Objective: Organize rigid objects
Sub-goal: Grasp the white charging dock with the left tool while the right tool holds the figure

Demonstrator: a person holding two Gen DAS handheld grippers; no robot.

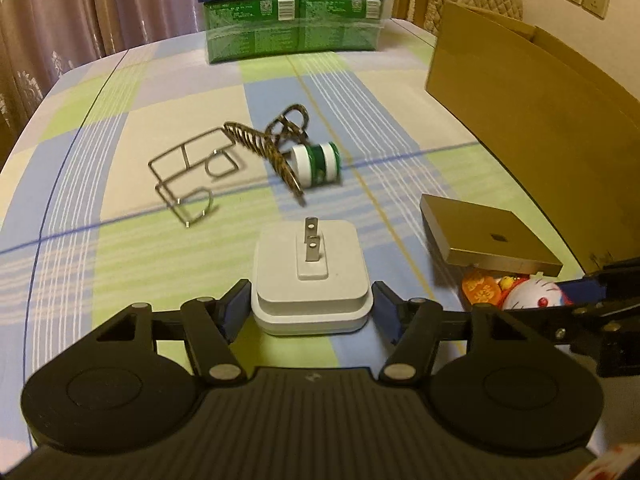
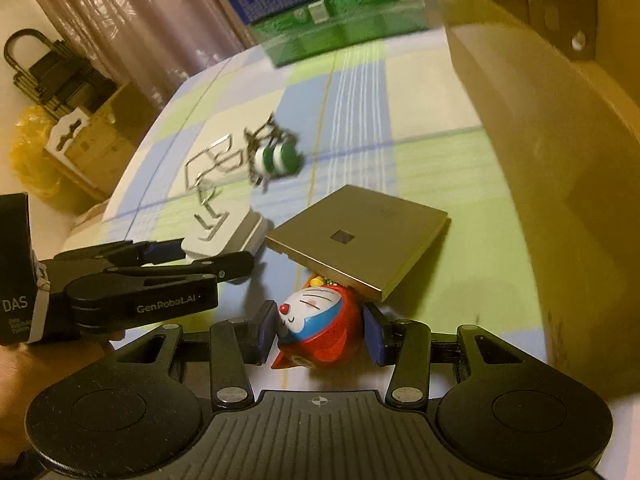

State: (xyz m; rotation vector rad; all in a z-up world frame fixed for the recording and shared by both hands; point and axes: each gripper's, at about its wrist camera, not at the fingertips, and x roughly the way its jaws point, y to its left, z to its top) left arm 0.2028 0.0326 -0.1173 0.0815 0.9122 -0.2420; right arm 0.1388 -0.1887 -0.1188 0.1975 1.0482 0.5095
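Observation:
A white plug adapter with two metal prongs up lies on the checked tablecloth, between the fingers of my left gripper, whose pads touch its sides. My right gripper is shut on a red and blue cat figurine, which also shows in the left wrist view. A flat gold box lies tilted over the figurine. Further off lie a wire rack, a bronze spiral hair clip and a green and white roll.
A large open cardboard box stands on the right side of the table. Stacked green and blue packs stand at the far edge. Curtains hang behind. Cartons and a yellow bag sit on the floor to the left.

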